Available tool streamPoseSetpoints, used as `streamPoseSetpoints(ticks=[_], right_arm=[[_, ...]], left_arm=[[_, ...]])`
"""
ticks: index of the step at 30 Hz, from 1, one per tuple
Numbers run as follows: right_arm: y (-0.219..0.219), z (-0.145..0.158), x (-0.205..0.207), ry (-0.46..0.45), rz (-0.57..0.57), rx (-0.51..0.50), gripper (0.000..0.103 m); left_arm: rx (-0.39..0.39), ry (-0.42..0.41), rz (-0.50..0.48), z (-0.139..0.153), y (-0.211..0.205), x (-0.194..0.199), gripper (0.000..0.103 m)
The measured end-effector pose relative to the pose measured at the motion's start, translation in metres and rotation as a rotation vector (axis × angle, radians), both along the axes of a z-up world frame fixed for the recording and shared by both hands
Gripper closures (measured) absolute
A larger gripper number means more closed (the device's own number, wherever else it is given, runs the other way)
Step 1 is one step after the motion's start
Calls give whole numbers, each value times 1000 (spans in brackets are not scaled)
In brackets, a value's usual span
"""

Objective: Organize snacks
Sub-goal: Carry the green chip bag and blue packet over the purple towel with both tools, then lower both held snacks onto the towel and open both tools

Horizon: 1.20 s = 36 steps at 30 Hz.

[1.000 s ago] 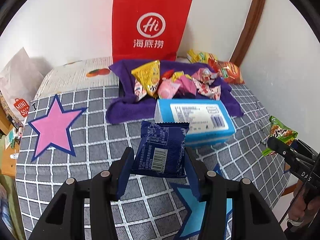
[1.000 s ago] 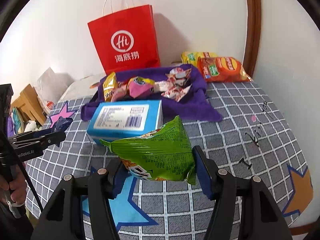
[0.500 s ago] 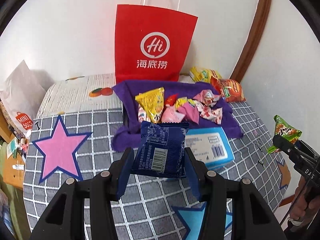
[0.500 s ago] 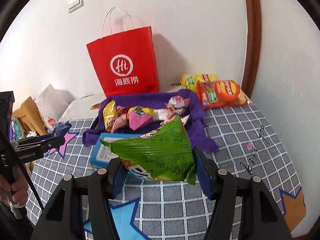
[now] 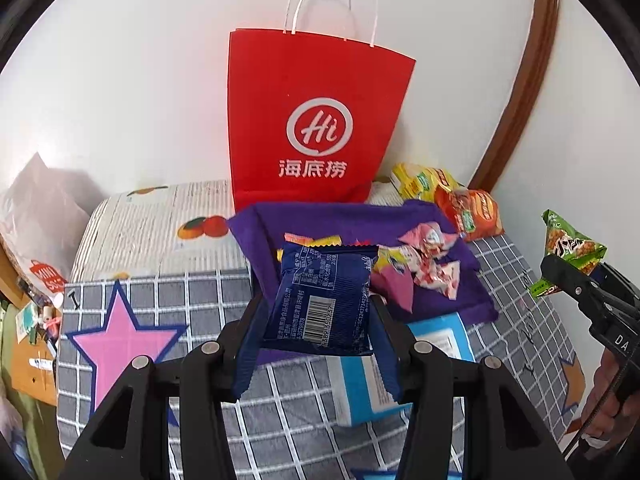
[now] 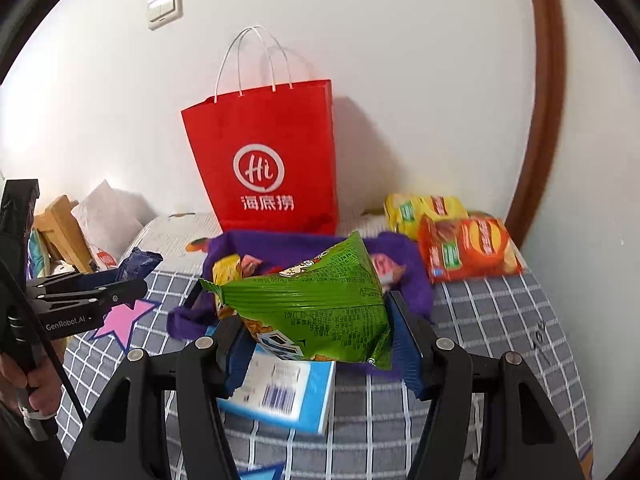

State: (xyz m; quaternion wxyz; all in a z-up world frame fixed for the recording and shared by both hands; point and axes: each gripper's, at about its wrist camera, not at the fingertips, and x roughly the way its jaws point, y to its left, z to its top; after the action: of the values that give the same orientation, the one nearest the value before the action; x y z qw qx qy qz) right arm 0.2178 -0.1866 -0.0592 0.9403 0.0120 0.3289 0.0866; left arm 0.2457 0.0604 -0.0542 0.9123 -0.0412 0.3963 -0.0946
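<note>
The left hand-held gripper [image 5: 320, 320] is clamped on a dark blue snack packet [image 5: 324, 300], its pads pressing the packet's two sides with the barcode face towards the camera; the packet hangs clear above the bed [image 5: 160, 280]. The right hand-held gripper [image 6: 316, 332] grips a green snack bag [image 6: 316, 300] the same way — pads against both ends, the bag puffed and lifted off the bed's checked cover.

The bed carries a grey cover with white grid lines and star patches, a pink star [image 5: 120, 340] towards its left edge. At the far edge, against the white wall, a red paper bag [image 5: 316, 120] with white handles stands upright, its mouth open at the top. Just in front of it lies a purple cloth [image 5: 340, 220] spread on the bed, with a heap of small wrapped snacks [image 5: 424, 260] on it — pink, yellow and white wrappers. Below both grippers, at the near edge of the cloth, a blue and white box [image 6: 288, 392] lies flat on the cover.

In the far right corner of the bed, beside the brown door frame, a yellow chip bag [image 6: 420, 208] and an orange chip bag [image 6: 468, 248] lie touching each other. A white plastic bag [image 5: 36, 220] sits off the left edge of the bed.

In the right wrist view a person's hand [image 6: 24, 384] holds the left gripper's handle, at the left edge of that view.
</note>
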Motion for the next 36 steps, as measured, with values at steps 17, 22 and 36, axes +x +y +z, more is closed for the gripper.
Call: streamPoseSetpoints(ticks=[17,22,36], right_arm=[[2,-2,97,13,39,43,43],[9,-11,119,19,61,40,43],[9,-56,144,103,86,-5,43]], left_arm=[[-43,18,24,-9,-12,83,55],[-60,27,35,-24,-11,92,55],[-68,82,24,-43,-11,106,55]])
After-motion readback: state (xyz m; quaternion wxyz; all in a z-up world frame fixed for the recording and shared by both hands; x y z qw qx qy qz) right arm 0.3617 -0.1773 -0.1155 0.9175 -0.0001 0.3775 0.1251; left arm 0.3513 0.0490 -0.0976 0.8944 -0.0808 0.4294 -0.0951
